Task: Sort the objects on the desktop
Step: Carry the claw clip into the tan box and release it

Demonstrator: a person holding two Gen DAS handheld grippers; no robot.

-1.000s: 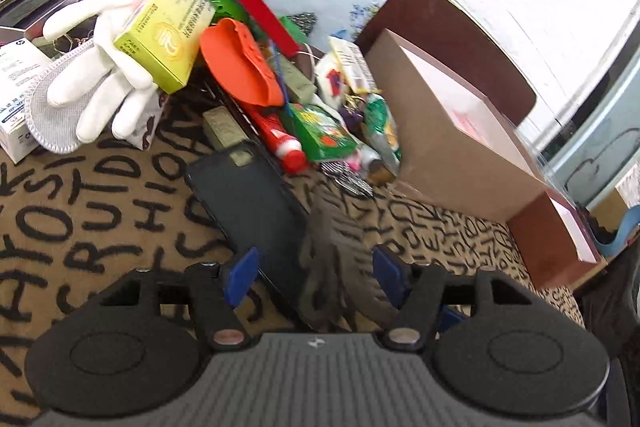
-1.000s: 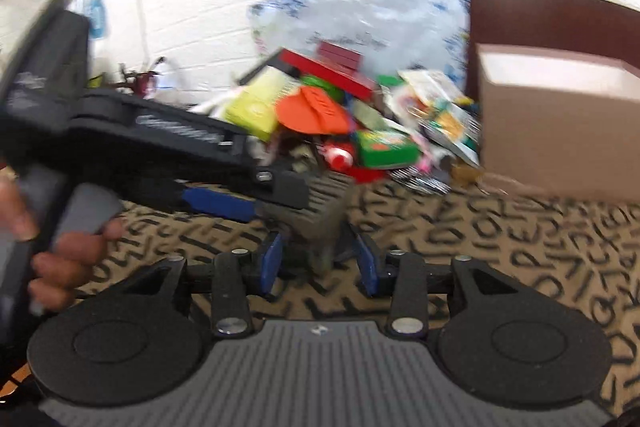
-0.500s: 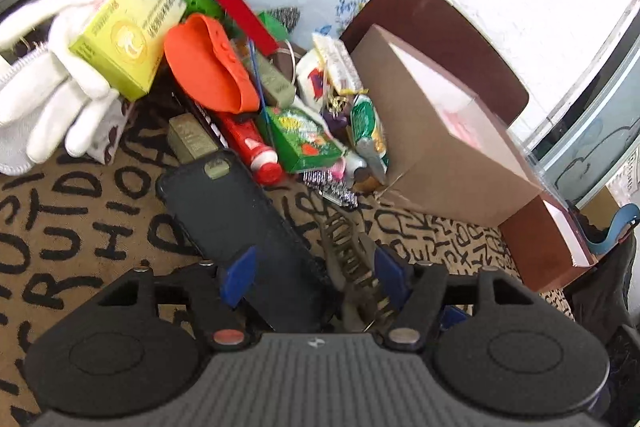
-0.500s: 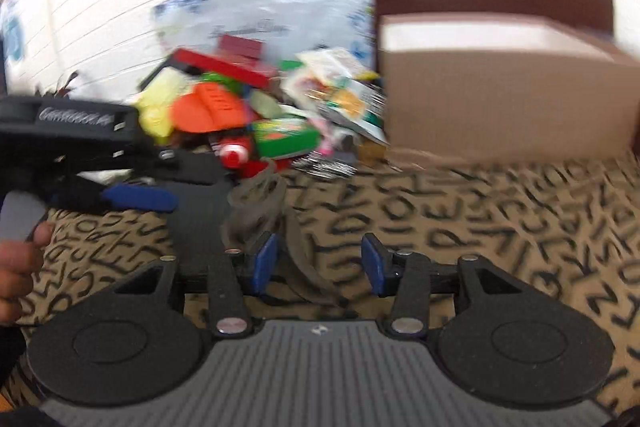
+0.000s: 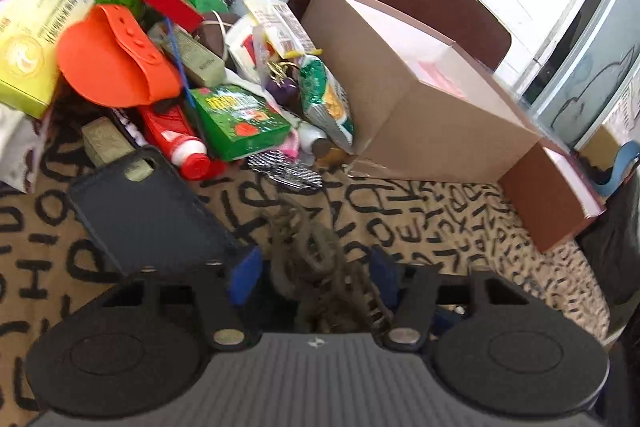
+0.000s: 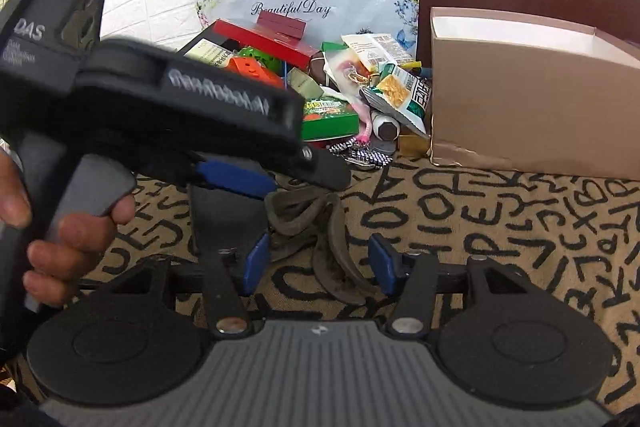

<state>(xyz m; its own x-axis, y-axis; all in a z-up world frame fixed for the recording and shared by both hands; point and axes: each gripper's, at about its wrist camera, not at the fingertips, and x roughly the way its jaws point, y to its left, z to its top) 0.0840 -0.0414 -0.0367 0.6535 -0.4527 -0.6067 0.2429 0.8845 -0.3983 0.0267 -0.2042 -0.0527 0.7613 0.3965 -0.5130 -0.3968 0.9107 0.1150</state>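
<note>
A dark grey-brown hair claw clip [image 5: 316, 259] lies on the letter-patterned cloth, between the open fingers of my left gripper [image 5: 314, 269]. It also shows in the right wrist view [image 6: 320, 243], between the open fingers of my right gripper [image 6: 316, 263]. Neither gripper is closed on it. The left gripper's body [image 6: 168, 107] crosses the right wrist view from the left, just above the clip. A black phone case [image 5: 148, 211] lies left of the clip. A pile of mixed objects [image 5: 192, 75] sits behind.
An open cardboard box [image 5: 408, 83] stands at the right, also in the right wrist view [image 6: 532, 99]. A brown box lid [image 5: 548, 195] lies beside it. The pile holds an orange silicone piece [image 5: 112, 63], a green packet [image 5: 240, 119] and a yellow box [image 5: 28, 47].
The right gripper let go of the clip and swung back left. The left gripper moved forward over the clip. The white-gloved hand has left the left wrist view.
</note>
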